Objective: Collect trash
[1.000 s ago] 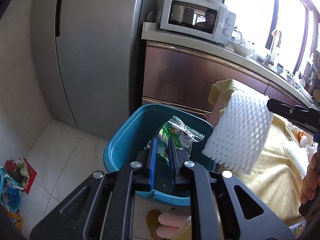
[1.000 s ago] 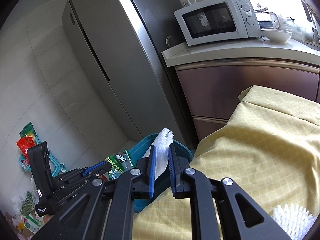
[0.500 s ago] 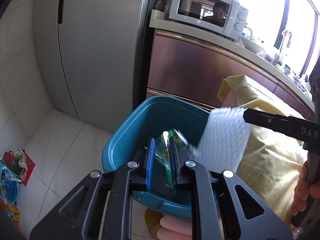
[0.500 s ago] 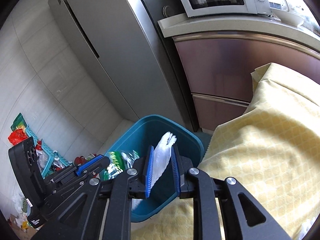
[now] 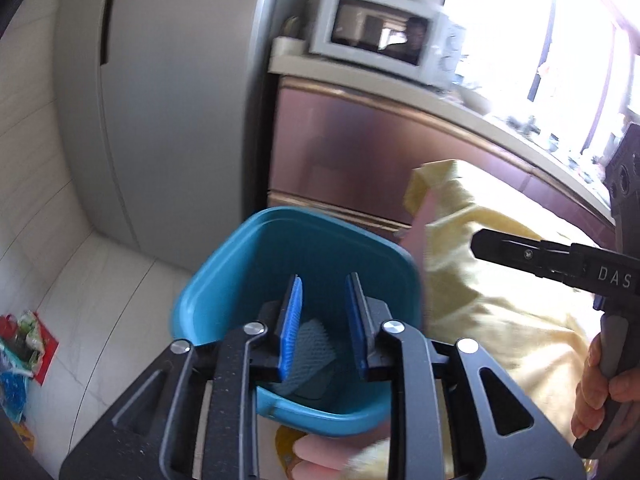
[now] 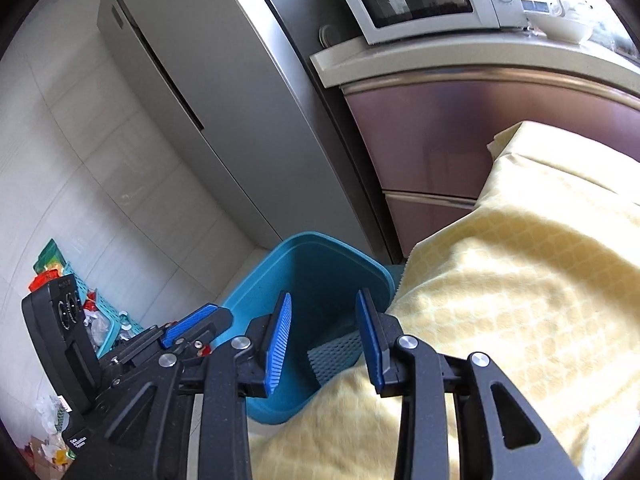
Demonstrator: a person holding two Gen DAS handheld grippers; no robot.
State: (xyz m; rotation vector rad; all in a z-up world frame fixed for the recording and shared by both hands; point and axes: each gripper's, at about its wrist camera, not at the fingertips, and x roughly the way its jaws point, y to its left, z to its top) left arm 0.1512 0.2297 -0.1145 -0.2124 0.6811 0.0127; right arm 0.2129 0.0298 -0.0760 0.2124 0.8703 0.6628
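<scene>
A teal bin stands on the floor beside the yellow-clothed table; it also shows in the right wrist view. The white foam net lies inside it, also seen in the right wrist view. My left gripper is open and empty above the bin's mouth. My right gripper is open and empty above the bin, at the table's edge. The green wrapper is out of sight.
A yellow tablecloth covers the table to the right of the bin. A steel fridge and brown cabinets with a microwave stand behind. Loose trash and a green basket lie on the floor at left.
Both grippers opened over the bin. The green wrapper left my left gripper and the foam net left my right gripper; the net now lies in the bin.
</scene>
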